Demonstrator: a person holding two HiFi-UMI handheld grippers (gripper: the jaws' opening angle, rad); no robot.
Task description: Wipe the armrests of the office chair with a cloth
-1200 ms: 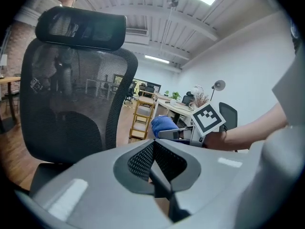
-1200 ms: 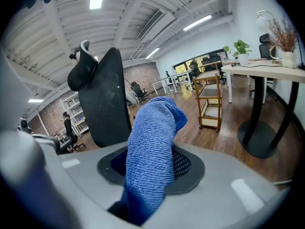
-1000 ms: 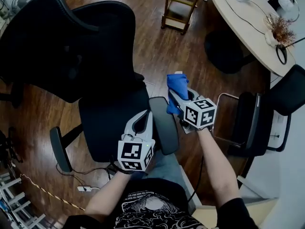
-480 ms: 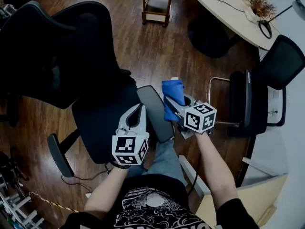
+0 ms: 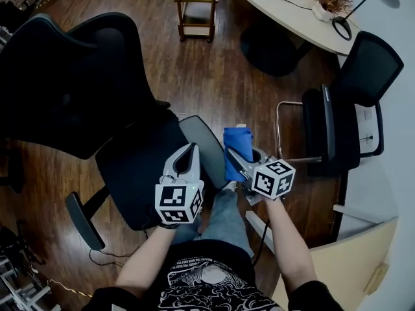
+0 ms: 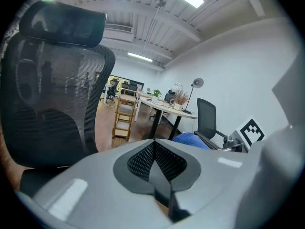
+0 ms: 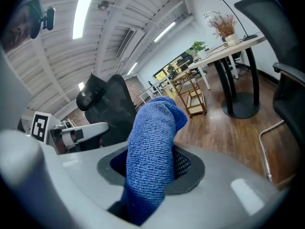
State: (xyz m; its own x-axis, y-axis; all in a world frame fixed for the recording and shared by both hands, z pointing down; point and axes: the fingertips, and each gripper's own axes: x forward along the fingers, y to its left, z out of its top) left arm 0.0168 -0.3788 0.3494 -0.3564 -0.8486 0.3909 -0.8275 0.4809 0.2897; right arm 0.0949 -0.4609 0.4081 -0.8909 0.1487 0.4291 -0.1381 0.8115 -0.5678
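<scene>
The black office chair (image 5: 139,164) stands ahead of me, backrest (image 5: 71,76) to the upper left. Its right armrest (image 5: 202,149) lies between my two grippers; the left armrest (image 5: 84,220) sticks out at the lower left. My right gripper (image 5: 238,162) is shut on a blue cloth (image 5: 237,149), held just right of the right armrest. In the right gripper view the blue cloth (image 7: 152,151) stands up out of the jaws. My left gripper (image 5: 188,153) is shut on nothing, over the seat's right edge. In the left gripper view the jaws meet with nothing between them.
A second black chair (image 5: 353,102) with a metal frame stands to the right. A wooden step stool (image 5: 194,5) and a round white desk (image 5: 292,11) on a black base are farther off on the dark wood floor. My legs (image 5: 220,219) are below the armrest.
The head view has swung, so the chair and desk sit differently in frame. The right gripper with the cloth has come closer beside the right armrest. Both grippers stay shut.
</scene>
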